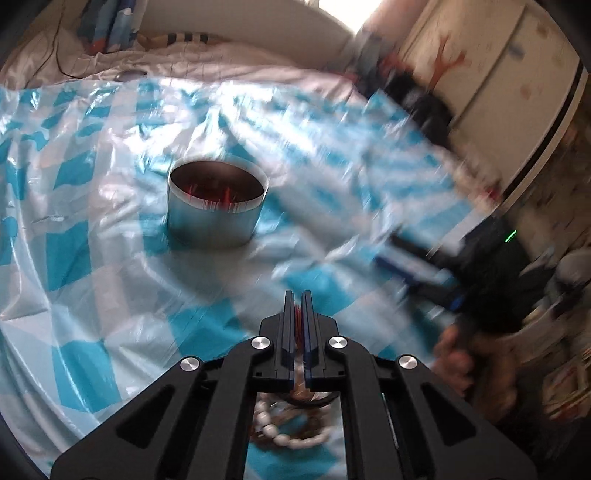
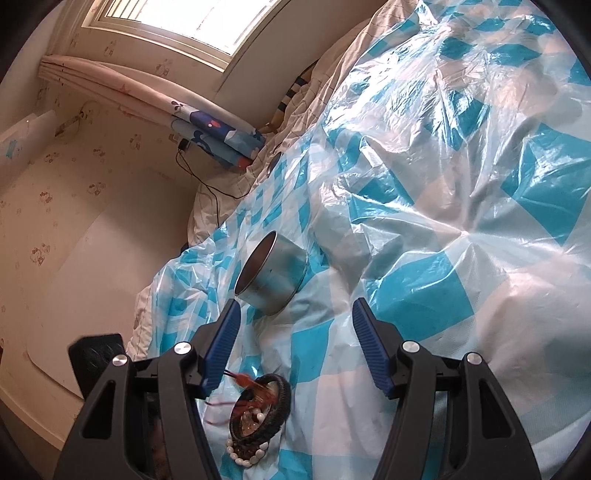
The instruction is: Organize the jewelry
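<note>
My left gripper (image 1: 297, 295) is shut, with a thin red cord (image 1: 297, 318) showing between its pads. Under its frame lies a small pile of jewelry with a white bead bracelet (image 1: 284, 437). A round metal tin (image 1: 218, 203) stands open on the checked plastic sheet ahead of it. In the right wrist view my right gripper (image 2: 295, 332) stands open with nothing between its fingers, and the tin (image 2: 271, 273) is just beyond its tips. Below lie a dark bangle (image 2: 282, 400), the white bead bracelet (image 2: 247, 458) and the red cord (image 2: 251, 384), which is stretched up to the left.
The blue-and-white plastic sheet (image 2: 424, 221) covers a bed, crumpled into ridges. A wall with a window (image 2: 192, 22) and a folded curtain (image 2: 207, 129) lies to the left. The right gripper's body and a hand (image 1: 458, 354) appear blurred at the left wrist view's right side.
</note>
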`<state>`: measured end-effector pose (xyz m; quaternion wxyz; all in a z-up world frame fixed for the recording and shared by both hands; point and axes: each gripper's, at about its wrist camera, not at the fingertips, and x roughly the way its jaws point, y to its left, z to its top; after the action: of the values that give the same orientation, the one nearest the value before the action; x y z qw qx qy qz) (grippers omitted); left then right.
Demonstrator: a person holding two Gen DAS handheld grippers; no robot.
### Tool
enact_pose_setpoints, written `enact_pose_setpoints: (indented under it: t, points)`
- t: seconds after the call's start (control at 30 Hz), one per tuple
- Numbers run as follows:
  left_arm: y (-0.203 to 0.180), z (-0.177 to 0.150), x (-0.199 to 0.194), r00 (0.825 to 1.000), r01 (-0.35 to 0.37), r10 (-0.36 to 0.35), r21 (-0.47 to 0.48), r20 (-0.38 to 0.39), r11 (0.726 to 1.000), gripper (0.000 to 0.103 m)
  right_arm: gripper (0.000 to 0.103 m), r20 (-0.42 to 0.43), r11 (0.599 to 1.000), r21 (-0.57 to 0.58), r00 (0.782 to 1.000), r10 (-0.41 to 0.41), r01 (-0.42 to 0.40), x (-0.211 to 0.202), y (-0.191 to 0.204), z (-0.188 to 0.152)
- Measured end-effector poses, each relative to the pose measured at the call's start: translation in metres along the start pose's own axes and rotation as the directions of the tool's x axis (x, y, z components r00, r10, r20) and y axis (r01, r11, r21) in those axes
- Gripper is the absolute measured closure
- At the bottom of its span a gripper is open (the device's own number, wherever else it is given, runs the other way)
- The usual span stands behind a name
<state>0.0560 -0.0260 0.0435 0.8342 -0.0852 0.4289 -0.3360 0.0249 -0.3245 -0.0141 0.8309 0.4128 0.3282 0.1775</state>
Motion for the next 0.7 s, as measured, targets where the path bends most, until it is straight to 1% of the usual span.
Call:
enact_pose_setpoints:
  t: [0.03, 0.1, 0.13, 0.17, 0.23, 0.3, 0.37, 0.43, 0.5, 0.6, 0.7]
  points:
    - [0.002, 0.003, -0.007, 0.999, 0.02, -0.02, -0.012, 0.029, 1.0, 0.1, 0.042, -0.005, 1.0, -0.005, 1.0, 0.003, -0.003, 0.001, 0.001, -0.001]
    - [0.01, 0.008, -0.022, 0.993, 0.072, -0.066, -0.052, 0.1, 0.996, 0.1, 0.042, -0.023, 1.0, -0.028, 1.0, 0.008, -0.009, 0.003, 0.006, -0.003]
    - [0.012, 0.009, -0.027, 0.989, 0.087, -0.079, -0.065, 0.122, 0.994, 0.1, 0.042, -0.032, 0.999, -0.04, 0.999, 0.009, -0.01, 0.005, 0.009, -0.004]
    - [0.015, 0.012, -0.034, 0.984, 0.101, -0.088, -0.079, 0.152, 0.992, 0.1, 0.042, -0.05, 0.998, -0.065, 0.999, 0.01, -0.013, 0.008, 0.014, -0.006]
    - [0.02, 0.014, -0.042, 0.98, 0.098, -0.08, -0.094, 0.184, 0.991, 0.1, 0.042, -0.087, 0.993, -0.112, 0.996, 0.016, -0.025, 0.013, 0.024, -0.011]
    - [0.025, 0.015, -0.046, 0.978, 0.095, -0.072, -0.113, 0.196, 0.989, 0.1, 0.042, -0.139, 0.986, -0.164, 0.99, 0.019, -0.041, 0.021, 0.035, -0.02]
    - [0.029, 0.016, -0.046, 0.979, 0.088, -0.063, -0.123, 0.194, 0.989, 0.1, 0.042, -0.182, 0.977, -0.21, 0.983, 0.001, -0.04, 0.029, 0.044, -0.032]
    - [0.03, 0.016, -0.048, 0.98, 0.08, -0.056, -0.119, 0.19, 0.99, 0.1, 0.042, -0.218, 0.972, -0.228, 0.976, 0.001, -0.052, 0.034, 0.048, -0.041]
    - [0.029, 0.015, -0.049, 0.98, 0.08, -0.058, -0.111, 0.189, 0.991, 0.1, 0.042, -0.25, 0.971, -0.231, 0.968, 0.005, -0.064, 0.04, 0.05, -0.049]
    - [0.03, 0.015, -0.051, 0.979, 0.079, -0.057, -0.108, 0.194, 0.991, 0.1, 0.042, -0.261, 0.974, -0.221, 0.965, -0.004, -0.056, 0.041, 0.047, -0.052]
    - [0.033, 0.014, -0.054, 0.978, 0.08, -0.058, -0.109, 0.198, 0.991, 0.1, 0.042, -0.269, 0.981, -0.181, 0.963, 0.015, -0.066, 0.039, 0.041, -0.053]
